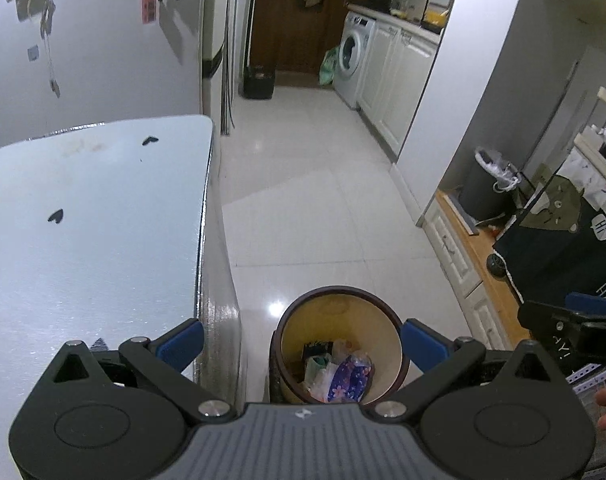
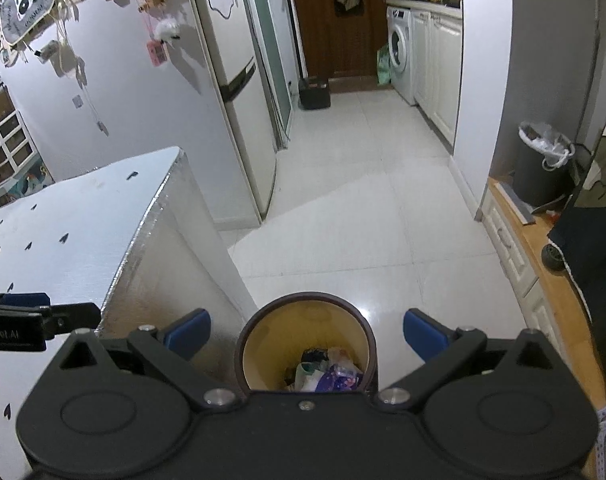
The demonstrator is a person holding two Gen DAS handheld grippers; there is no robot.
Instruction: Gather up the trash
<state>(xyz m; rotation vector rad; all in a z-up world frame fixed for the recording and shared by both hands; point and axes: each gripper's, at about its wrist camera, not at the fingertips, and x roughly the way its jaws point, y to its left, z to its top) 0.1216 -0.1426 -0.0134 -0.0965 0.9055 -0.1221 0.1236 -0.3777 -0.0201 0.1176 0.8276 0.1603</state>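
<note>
Trash (image 2: 327, 368) half-hidden behind hand-held gripper (image 2: 305, 336)

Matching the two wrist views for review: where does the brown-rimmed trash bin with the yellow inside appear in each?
Left wrist: trash bin at bottom centre, between the open left tongs, right of the silver table.
Right wrist: bin at bottom centre, between the open right tongs.
Shared landmark: washing machine at the far end.

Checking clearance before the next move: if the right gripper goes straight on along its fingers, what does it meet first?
Probably the brown bin: the open right gripper frames its mouth, so it would likely pass the rim and reach the trash at the bottom. Depth is unclear in the fisheye view. The foil-covered table stands off to the left.
</note>
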